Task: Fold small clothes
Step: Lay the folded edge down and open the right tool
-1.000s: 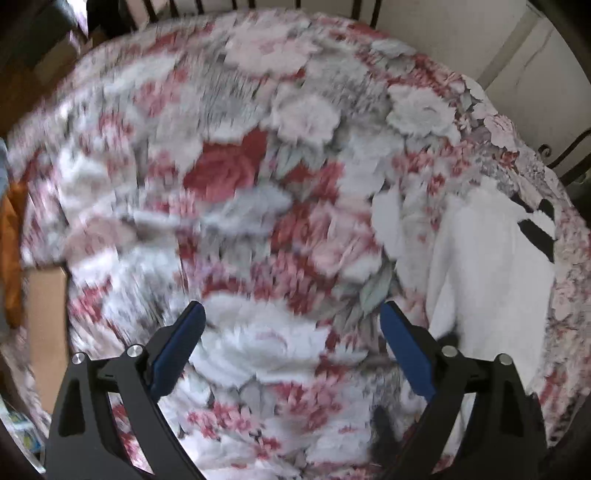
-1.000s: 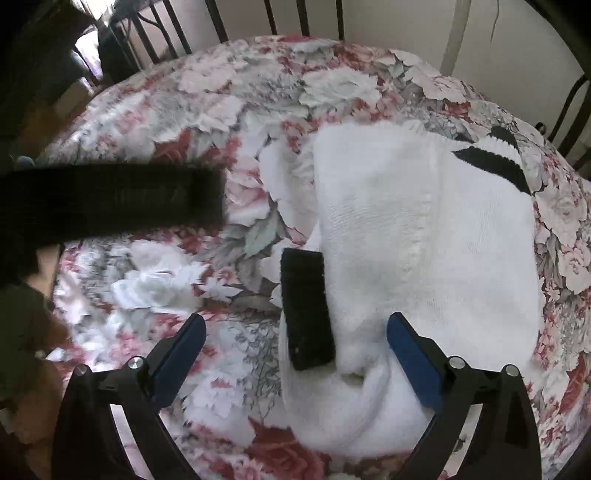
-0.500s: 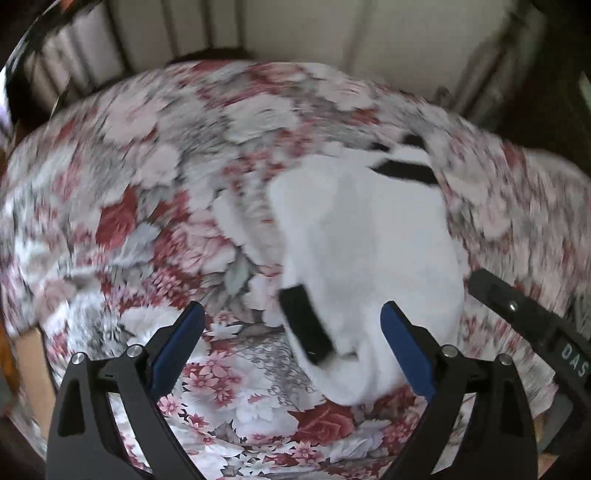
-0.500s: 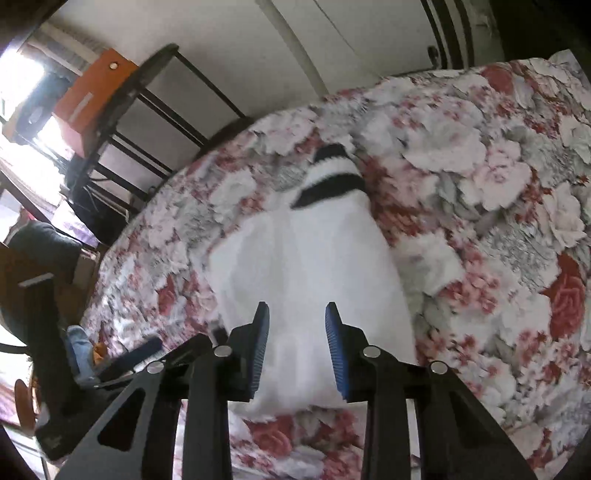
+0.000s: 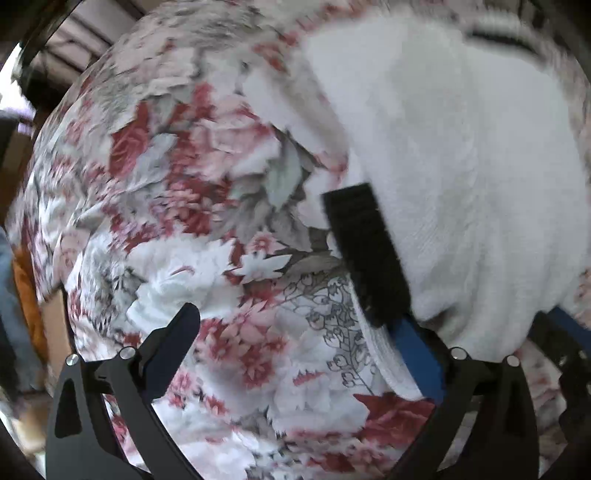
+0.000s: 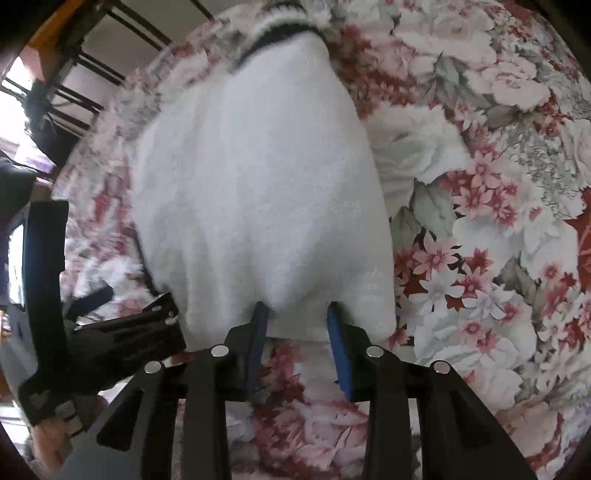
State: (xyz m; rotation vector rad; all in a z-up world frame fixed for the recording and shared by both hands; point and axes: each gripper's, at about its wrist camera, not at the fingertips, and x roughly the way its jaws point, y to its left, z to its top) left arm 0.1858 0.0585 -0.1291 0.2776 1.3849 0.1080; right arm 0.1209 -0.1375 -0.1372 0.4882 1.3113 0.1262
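A white knit garment lies on the floral bedspread, its black-striped end at the far side. My right gripper sits at its near hem. The jaws are narrow and easing open, with a bunch of hem between the pads, which dent the fabric. In the left wrist view the garment fills the right side, with a black cuff at its edge. My left gripper is wide and still opening. Its right finger is beside the cuff and hem, and only bedspread lies between the jaws.
Dark metal bed rails and a pale wall stand beyond the bed's far side. An orange cloth and a cardboard box lie off the bed's left edge. The left tool's black body is close beside my right gripper.
The left gripper has swung from bare bedspread over to the garment's black cuff and come lower. The right gripper has rolled, narrowed from wide open, and settled onto the near hem.
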